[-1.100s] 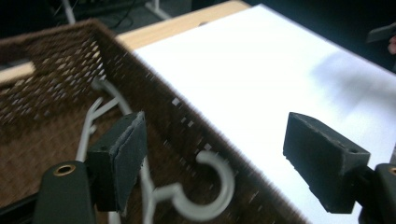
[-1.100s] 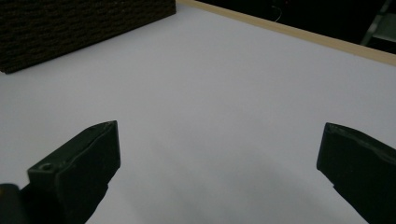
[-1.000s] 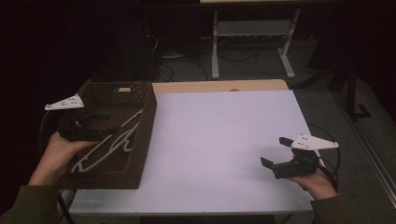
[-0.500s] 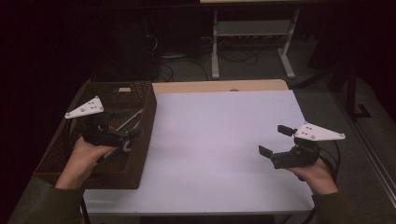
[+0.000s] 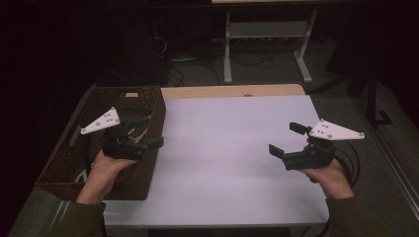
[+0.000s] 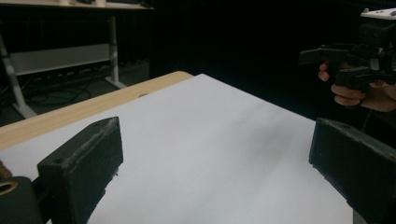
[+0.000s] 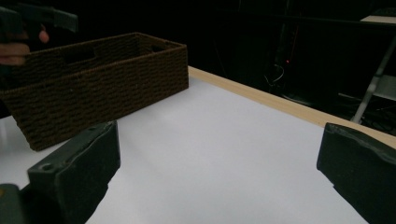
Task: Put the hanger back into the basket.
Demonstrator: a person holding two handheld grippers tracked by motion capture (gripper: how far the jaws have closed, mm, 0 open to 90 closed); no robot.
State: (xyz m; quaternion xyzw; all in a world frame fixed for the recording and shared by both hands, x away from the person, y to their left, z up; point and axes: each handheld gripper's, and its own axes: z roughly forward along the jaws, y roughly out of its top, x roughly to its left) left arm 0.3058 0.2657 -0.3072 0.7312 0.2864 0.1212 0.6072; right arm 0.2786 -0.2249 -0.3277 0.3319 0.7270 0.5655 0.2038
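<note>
Basket: we are seeing a dark brown woven rectangular basket [image 5: 148, 177] sitting at the left edge of the table, its coarse weave and a handle slot showing plainly in the right gripper view [image 7: 116, 79]; pale cable-like things are lying inside, too dim for us to identify.

Left hand: we are holding the black two-jaw left gripper [image 5: 146, 132] above the basket's right wall, forearm coming in from the bottom left, jaws pointing right toward the middle of the table.

Left jaws: they are standing wide apart, gripping nothing; between them in the left gripper view we are seeing bare tabletop.

Right hand: we are holding the black two-jaw right gripper [image 5: 287, 139] over the table's right side, well apart from the basket, jaws pointing left.

Right jaws: they are gaping wide, empty.

Plates: a grey three-cornered plate is topping each gripper.

Table: we are working over a smooth, matte white tabletop [image 5: 222, 148] with a light wooden strip [image 5: 232, 91] along its far edge.

Beyond: a metal-legged stand [image 5: 267, 44] is standing on the dark floor.
</note>
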